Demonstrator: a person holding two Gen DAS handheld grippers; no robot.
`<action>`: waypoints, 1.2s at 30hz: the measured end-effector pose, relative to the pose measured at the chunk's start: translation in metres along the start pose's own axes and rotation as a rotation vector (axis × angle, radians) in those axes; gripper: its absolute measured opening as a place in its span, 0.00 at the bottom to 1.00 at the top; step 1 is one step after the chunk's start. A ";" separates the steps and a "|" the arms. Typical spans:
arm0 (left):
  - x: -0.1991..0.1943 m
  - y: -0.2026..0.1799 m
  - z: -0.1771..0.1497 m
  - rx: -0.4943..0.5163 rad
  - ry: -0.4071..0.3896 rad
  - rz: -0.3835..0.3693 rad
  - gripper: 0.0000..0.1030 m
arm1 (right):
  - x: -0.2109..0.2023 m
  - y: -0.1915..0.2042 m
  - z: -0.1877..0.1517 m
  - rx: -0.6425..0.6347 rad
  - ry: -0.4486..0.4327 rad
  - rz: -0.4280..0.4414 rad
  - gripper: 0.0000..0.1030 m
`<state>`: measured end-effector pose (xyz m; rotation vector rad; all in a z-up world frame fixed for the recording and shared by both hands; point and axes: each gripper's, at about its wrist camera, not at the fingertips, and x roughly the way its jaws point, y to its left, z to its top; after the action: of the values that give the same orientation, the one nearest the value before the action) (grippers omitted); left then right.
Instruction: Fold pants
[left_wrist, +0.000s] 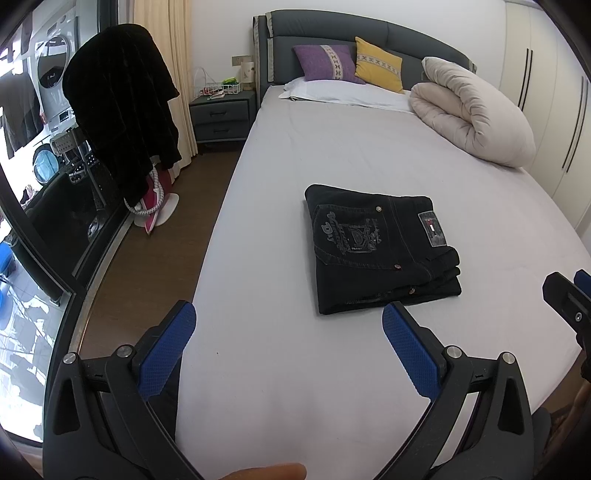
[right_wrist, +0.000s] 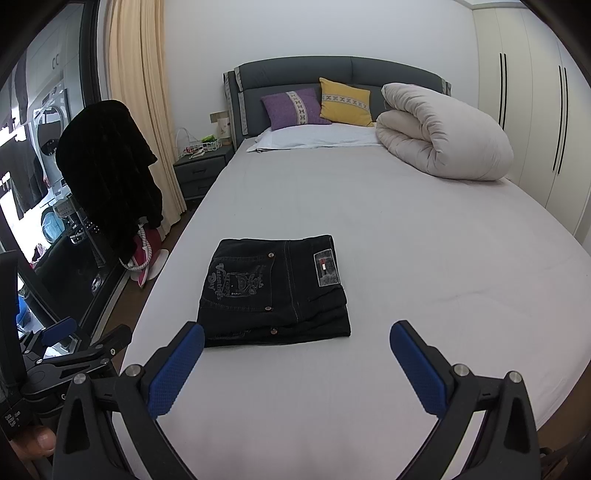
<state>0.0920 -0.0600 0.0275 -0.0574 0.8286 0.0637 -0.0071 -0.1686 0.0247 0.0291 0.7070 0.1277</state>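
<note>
Black jeans (left_wrist: 380, 251) lie folded into a compact rectangle on the grey bed sheet (left_wrist: 332, 155), back pocket embroidery and brand patch facing up. They also show in the right wrist view (right_wrist: 275, 291). My left gripper (left_wrist: 290, 321) is open and empty, held above the near edge of the bed, short of the jeans. My right gripper (right_wrist: 297, 338) is open and empty, just short of the jeans' near edge. The right gripper's fingers (left_wrist: 565, 295) show at the right edge of the left wrist view. The left gripper shows at the lower left of the right wrist view (right_wrist: 77, 339).
A rolled beige duvet (right_wrist: 439, 136) lies at the far right of the bed (right_wrist: 461, 258). Purple (right_wrist: 291, 107) and yellow (right_wrist: 345, 101) pillows lean on the headboard. A nightstand (left_wrist: 221, 116), a black garment (left_wrist: 122, 107) on a stand and a glass door (left_wrist: 33, 155) are on the left.
</note>
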 end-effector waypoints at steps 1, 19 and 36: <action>0.000 0.000 0.000 0.000 0.000 -0.001 1.00 | 0.000 0.000 0.000 0.000 0.001 0.000 1.00; 0.005 -0.003 -0.007 0.002 0.010 -0.004 1.00 | 0.004 -0.001 -0.005 -0.002 0.008 0.003 1.00; 0.008 -0.003 -0.010 0.001 0.020 -0.011 1.00 | 0.008 -0.003 -0.006 -0.006 0.017 0.006 1.00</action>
<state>0.0901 -0.0638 0.0152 -0.0616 0.8481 0.0524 -0.0048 -0.1702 0.0146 0.0248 0.7233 0.1360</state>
